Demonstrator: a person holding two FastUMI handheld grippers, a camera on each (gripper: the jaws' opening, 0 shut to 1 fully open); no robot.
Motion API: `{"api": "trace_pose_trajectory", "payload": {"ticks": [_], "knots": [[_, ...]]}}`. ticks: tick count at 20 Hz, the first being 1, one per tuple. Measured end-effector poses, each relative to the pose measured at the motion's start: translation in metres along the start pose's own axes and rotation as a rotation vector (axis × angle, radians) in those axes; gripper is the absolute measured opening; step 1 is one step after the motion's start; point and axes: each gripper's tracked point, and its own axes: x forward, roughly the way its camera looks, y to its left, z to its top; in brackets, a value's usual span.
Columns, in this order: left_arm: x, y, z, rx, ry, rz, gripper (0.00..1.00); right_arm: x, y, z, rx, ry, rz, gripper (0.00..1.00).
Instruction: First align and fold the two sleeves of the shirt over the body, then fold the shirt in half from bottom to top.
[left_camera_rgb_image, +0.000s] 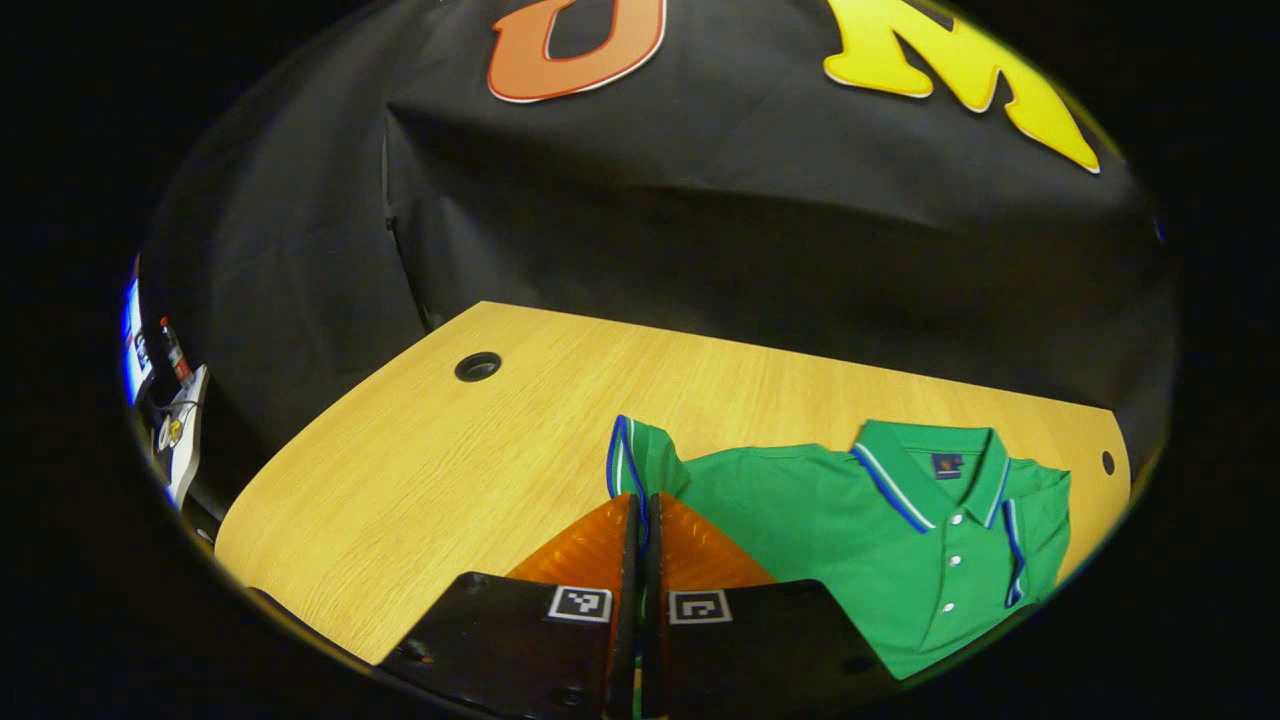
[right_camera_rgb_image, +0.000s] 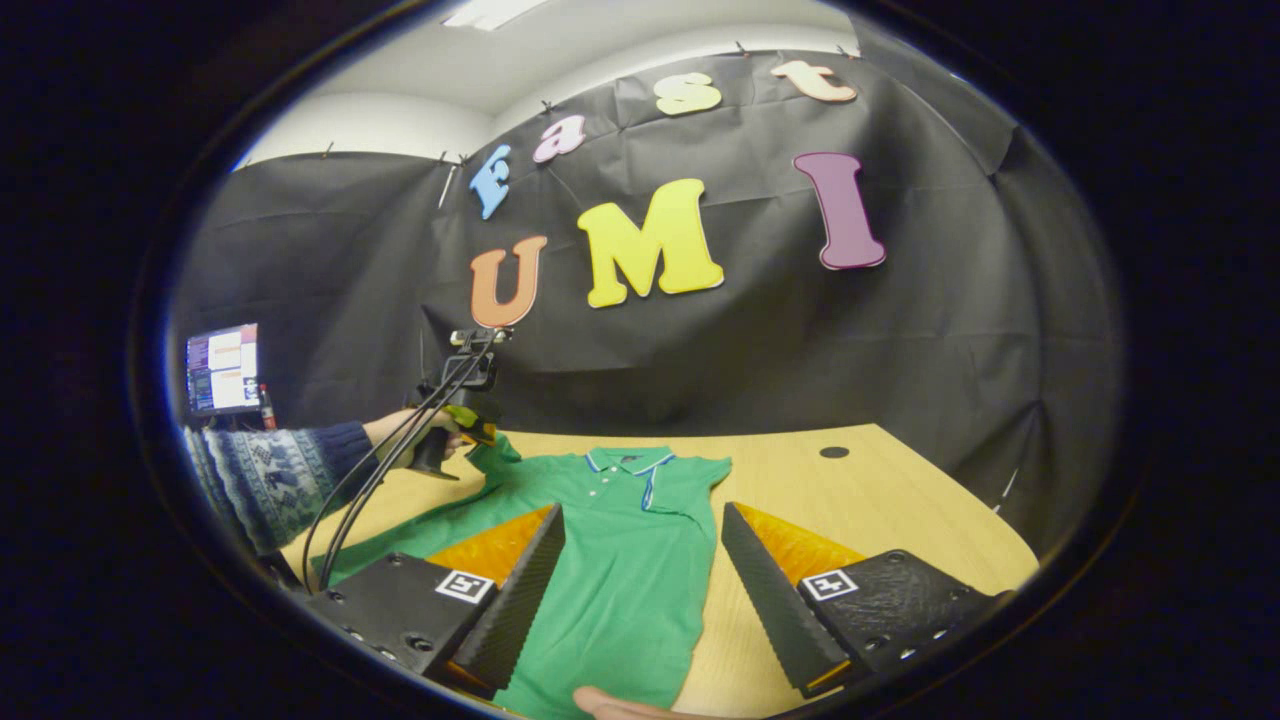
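shirt (right_camera_rgb_image: 620, 560) lengthwise, collar to wall | left gripper (left_camera_rgb_image: 641, 520) pinching sleeve (left_camera_rgb_image: 632, 460) | right gripper (right_camera_rgb_image: 640, 560) spread wide

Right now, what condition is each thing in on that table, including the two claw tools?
Green polo shirt: spread flat on the table, collar at the far end, not folded in half.
Left sleeve: lifted off the table, pinched.
Right sleeve: lying flat, spread out.
Left gripper: shut on the left sleeve.
Right gripper: open, hovering over the shirt body.
Wooden table: bare around the shirt.
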Motion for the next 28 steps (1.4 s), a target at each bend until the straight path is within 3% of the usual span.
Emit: {"api": "trace_pose_trajectory", "payload": {"ticks": [3, 4, 5, 7, 8, 9, 11, 19, 21, 22, 25, 26, 27, 28], "knots": [[-0.013, -0.043, 0.009, 0.05, -0.028, -0.057, 0.08, -0.002, -0.001, -0.004, -0.009, 0.008, -0.008, 0.96], [-0.016, -0.059, 0.009, 0.07, -0.035, -0.075, 0.08, -0.004, -0.002, -0.005, -0.01, 0.011, -0.01, 0.91], [-0.021, -0.074, 0.009, 0.087, -0.041, -0.098, 0.09, -0.006, -0.002, -0.006, -0.01, 0.012, -0.013, 0.96], [-0.029, -0.11, 0.0, 0.106, -0.02, -0.18, 0.09, -0.008, -0.006, -0.006, -0.011, 0.015, -0.027, 0.96], [-0.031, -0.129, -0.007, 0.104, -0.003, -0.222, 0.14, -0.009, -0.009, -0.006, -0.013, 0.018, -0.036, 0.95], [-0.037, -0.146, -0.014, 0.107, 0.017, -0.266, 0.43, -0.011, -0.011, -0.006, -0.014, 0.023, -0.045, 0.95], [-0.048, -0.153, -0.016, 0.124, 0.002, -0.257, 1.0, -0.011, -0.014, -0.009, -0.016, 0.031, -0.058, 0.96], [-0.08, -0.141, -0.002, 0.116, -0.068, -0.259, 1.0, -0.019, -0.001, -0.006, -0.04, 0.024, -0.056, 0.96], [-0.098, -0.129, 0.001, 0.101, -0.099, -0.263, 1.0, -0.025, -0.001, 0.0, -0.052, 0.007, -0.064, 0.96], [-0.11, -0.125, 0.002, 0.088, -0.116, -0.279, 1.0, -0.026, 0.001, 0.002, -0.055, 0.002, -0.068, 0.91], [-0.148, -0.098, 0.007, 0.053, -0.183, -0.298, 1.0, -0.034, 0.004, 0.013, -0.061, -0.018, -0.09, 0.91], [-0.161, -0.088, 0.007, 0.046, -0.206, -0.302, 1.0, -0.037, 0.005, 0.017, -0.064, -0.027, -0.101, 0.96], [-0.174, -0.078, 0.007, 0.043, -0.231, -0.306, 1.0, -0.042, 0.007, 0.022, -0.065, -0.038, -0.113, 0.91], [-0.186, -0.067, 0.007, 0.043, -0.249, -0.304, 1.0, -0.047, 0.009, 0.028, -0.065, -0.052, -0.125, 0.96]]}}
